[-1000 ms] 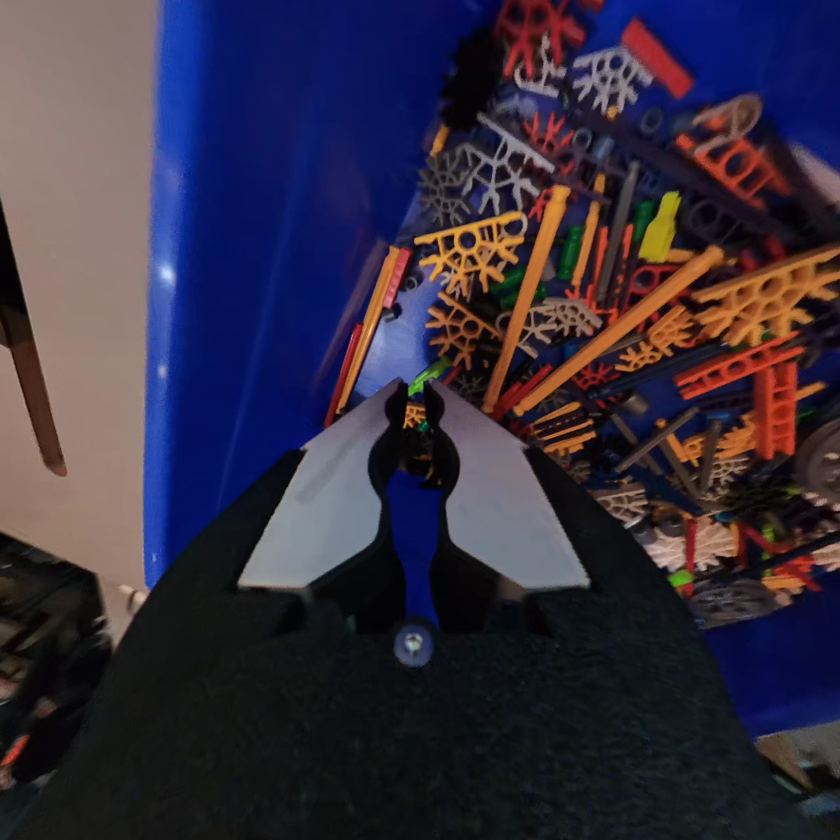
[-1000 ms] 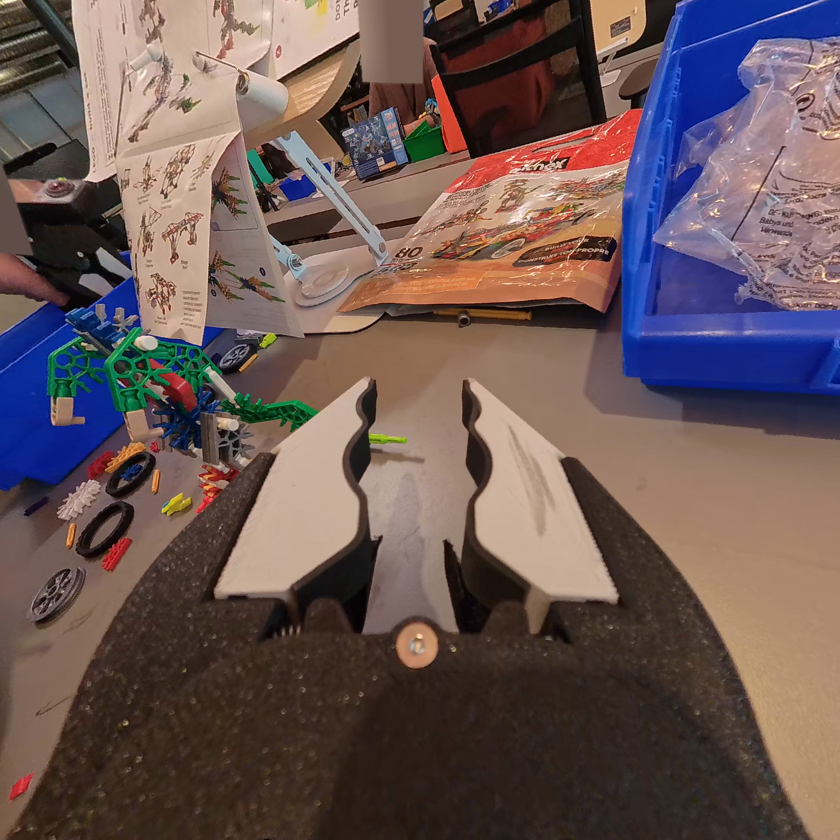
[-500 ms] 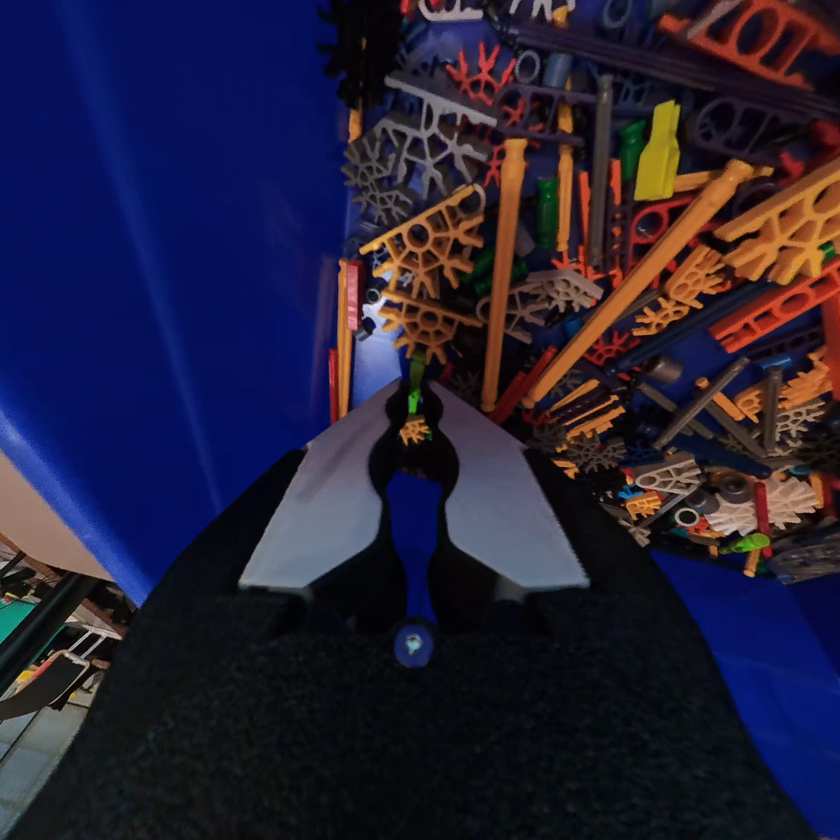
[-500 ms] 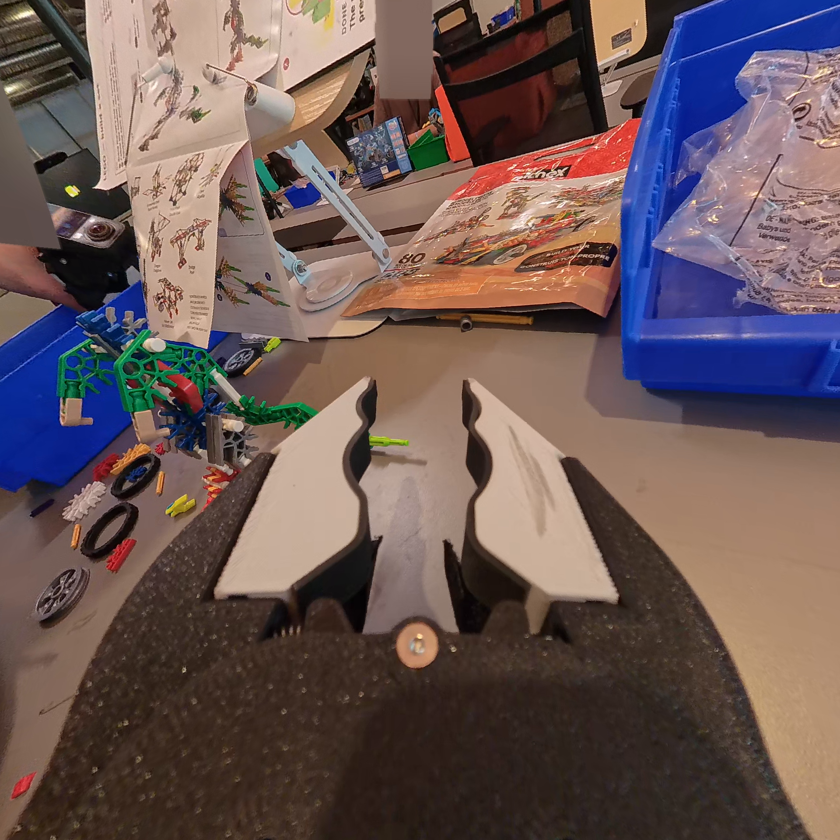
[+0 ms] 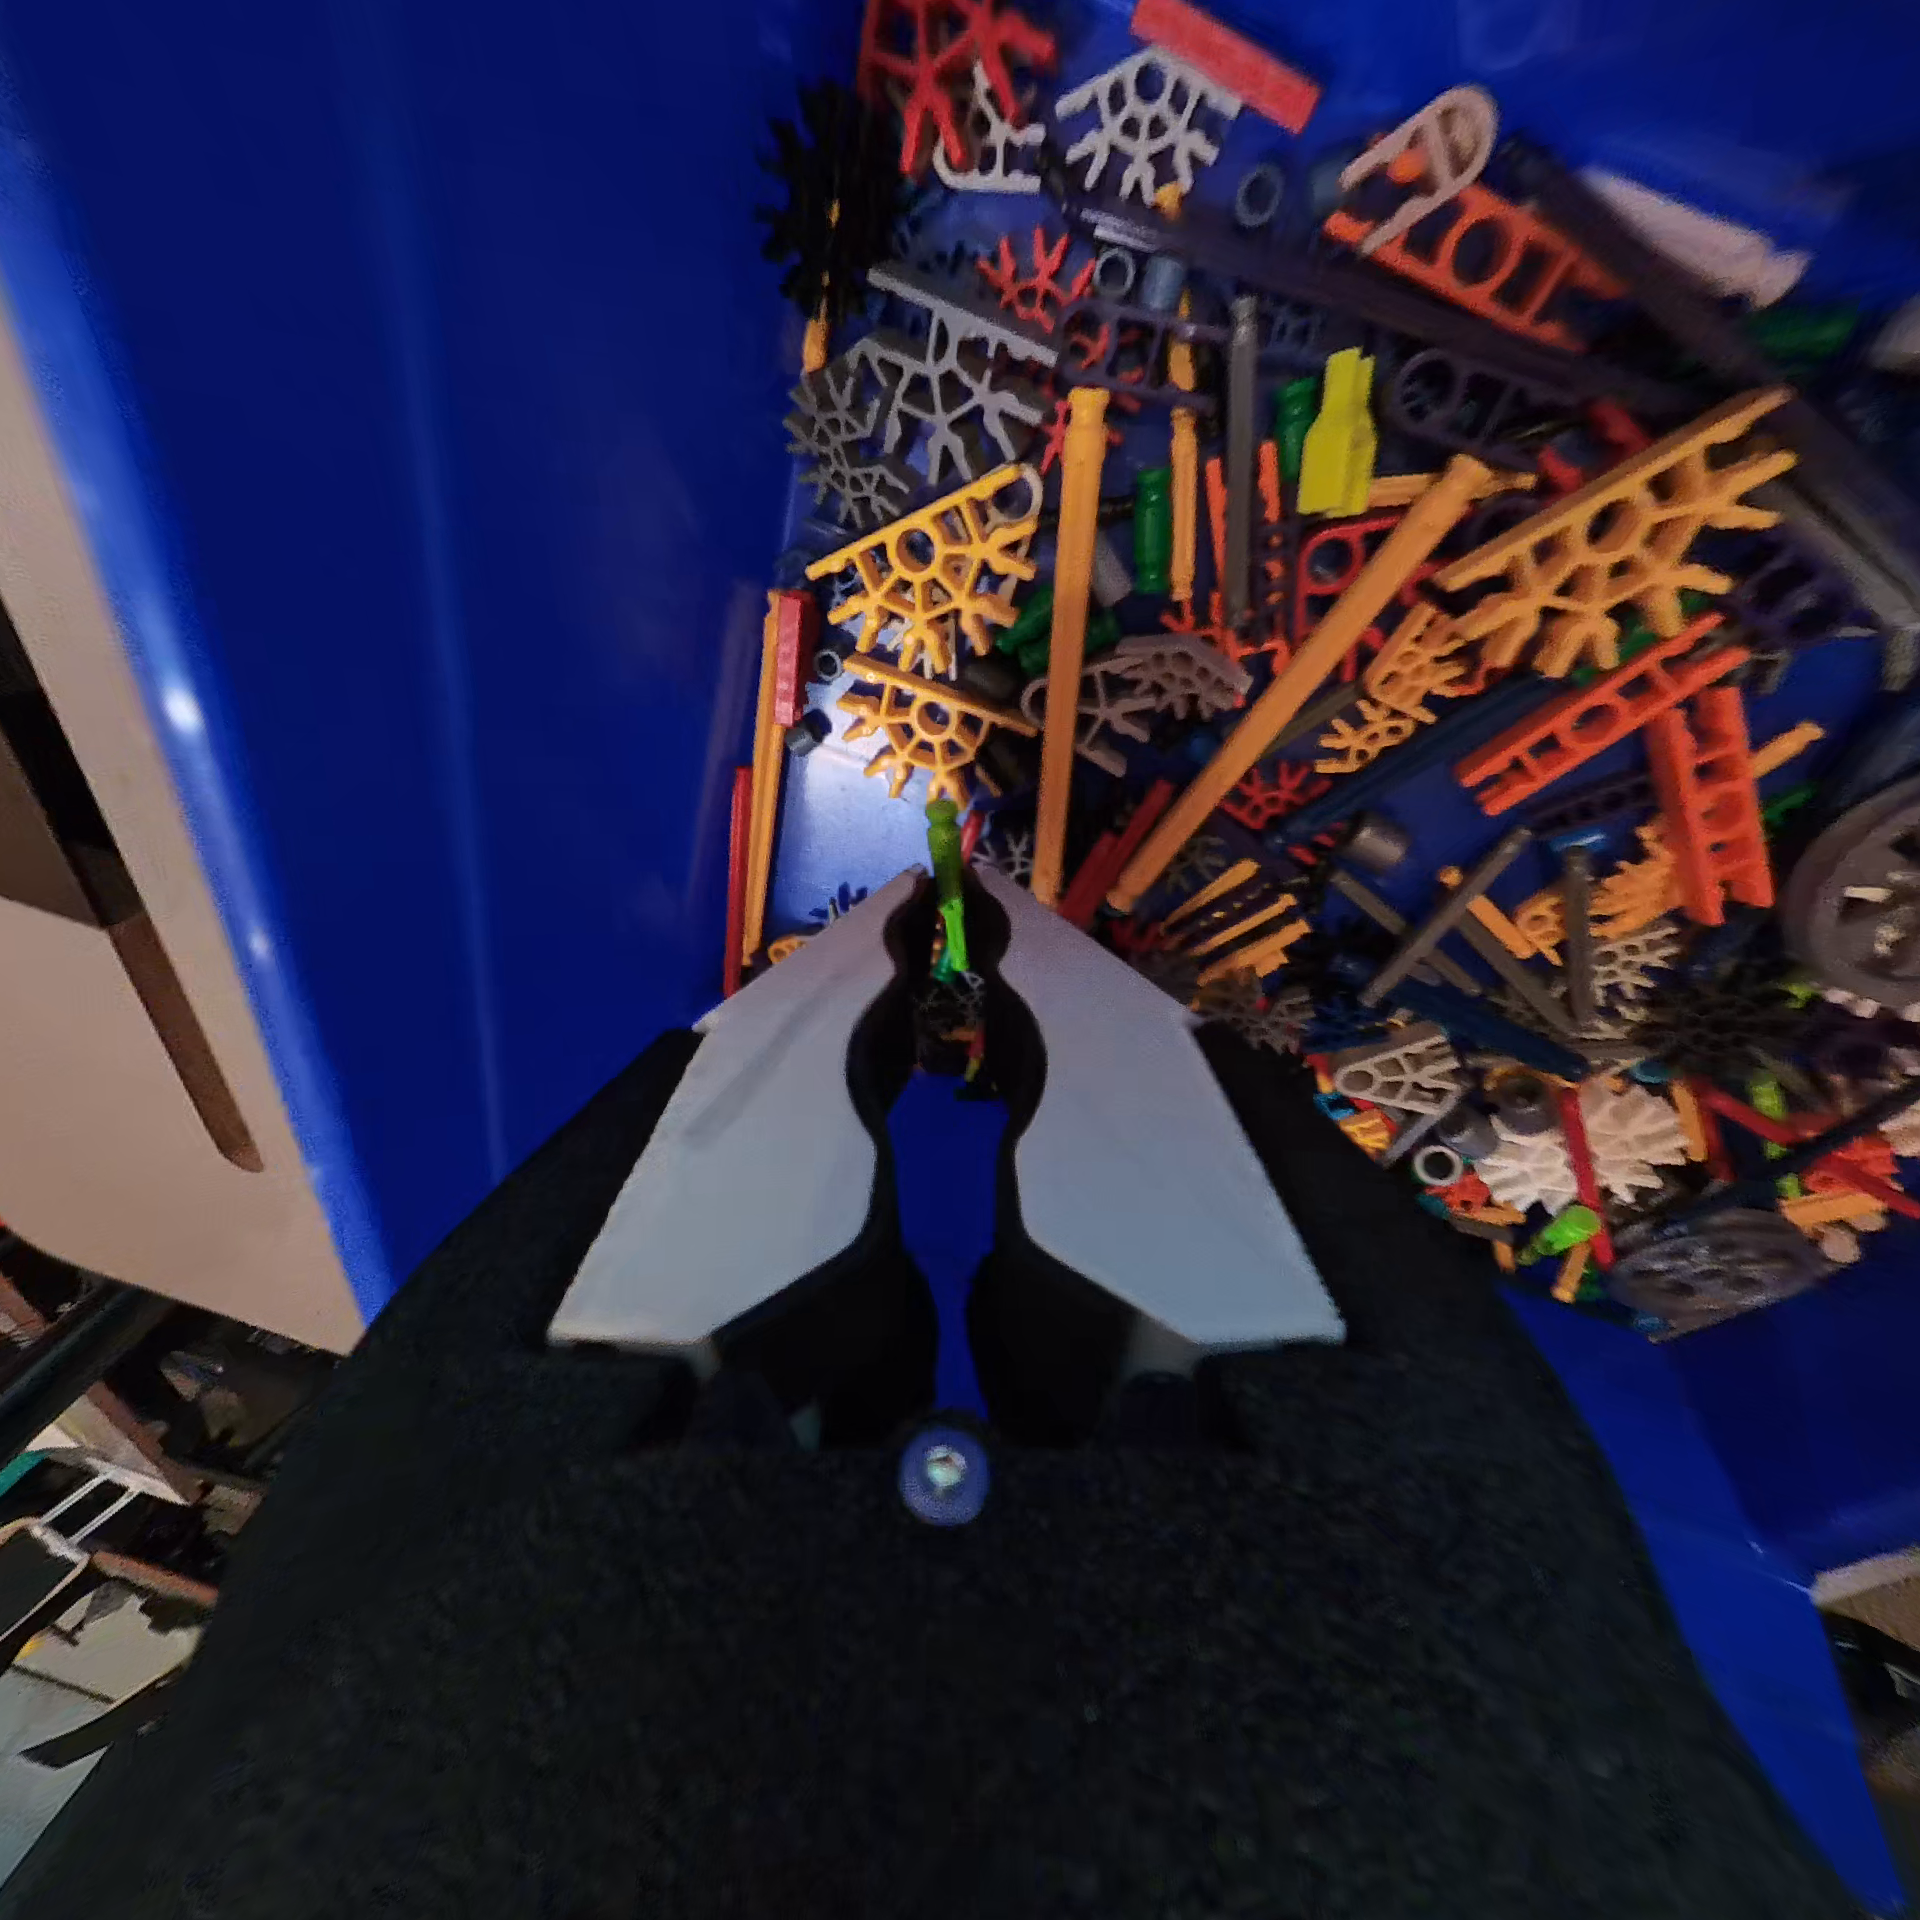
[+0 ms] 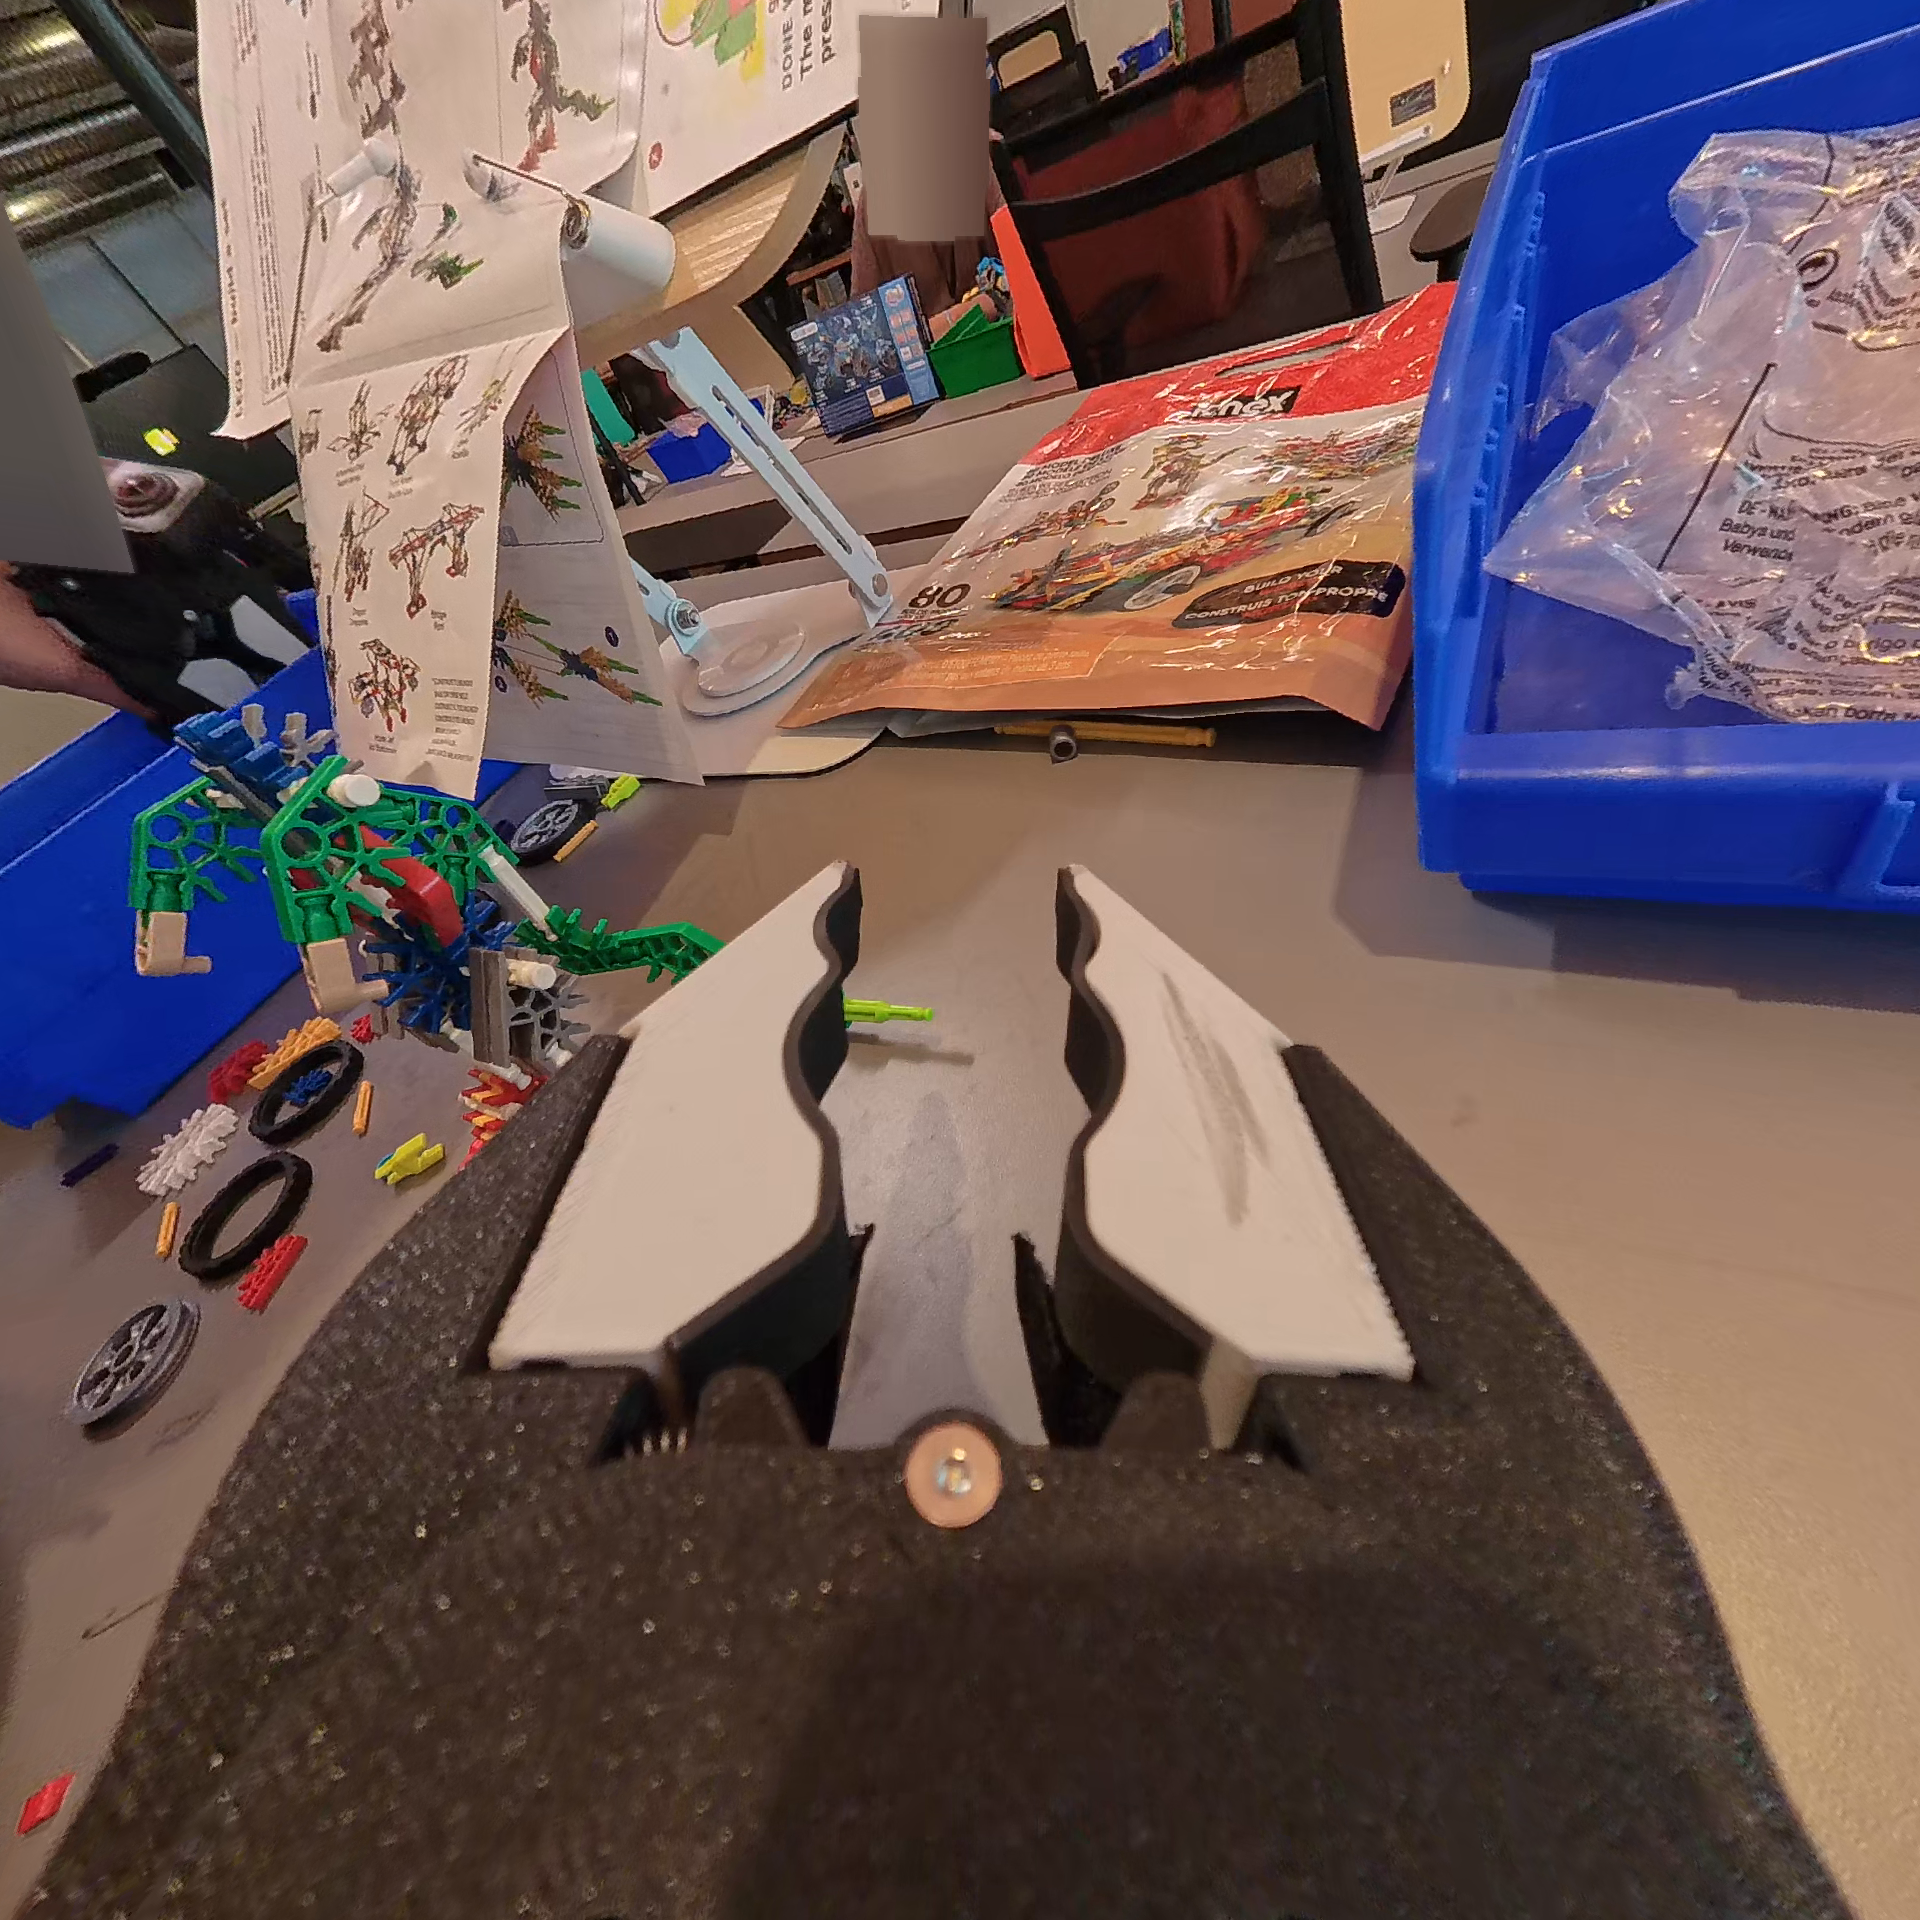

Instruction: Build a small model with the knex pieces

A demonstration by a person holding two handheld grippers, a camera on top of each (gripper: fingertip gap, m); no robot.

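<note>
A short lime-green rod [image 5: 948, 883] sits pinched between the tips of the left claw [image 5: 951, 883], its knobbed end poking out ahead of the tips and its tail running back into the gap between the fingers. It hangs just above the floor of a blue bin [image 5: 520, 520], close to the bin's left wall. The left claw is nearly closed, with only the width of the rod between its tips.

The rod looks like light, stiff, smooth plastic, thin enough to twist or slip if gripped near one end. Mid-shaft, across its narrow width, seems the steadiest hold. Some small dark piece may cling to its rear end; that part is too shadowed to tell.

To the right of the rod lies a tangled heap of building-toy pieces [image 5: 1351, 675]: orange rods, yellow and grey snowflake connectors, red struts and grey wheels.

The right claw [image 6: 956, 883] stands wide open and holds nothing, low over a grey tabletop [image 6: 1558, 1143]. A second lime-green rod [image 6: 883, 1010] lies just beyond its left finger, near a green toy model [image 6: 343, 883]. Another blue bin [image 6: 1662, 810] holding clear plastic bags [image 6: 1745, 468] sits farther right.
</note>
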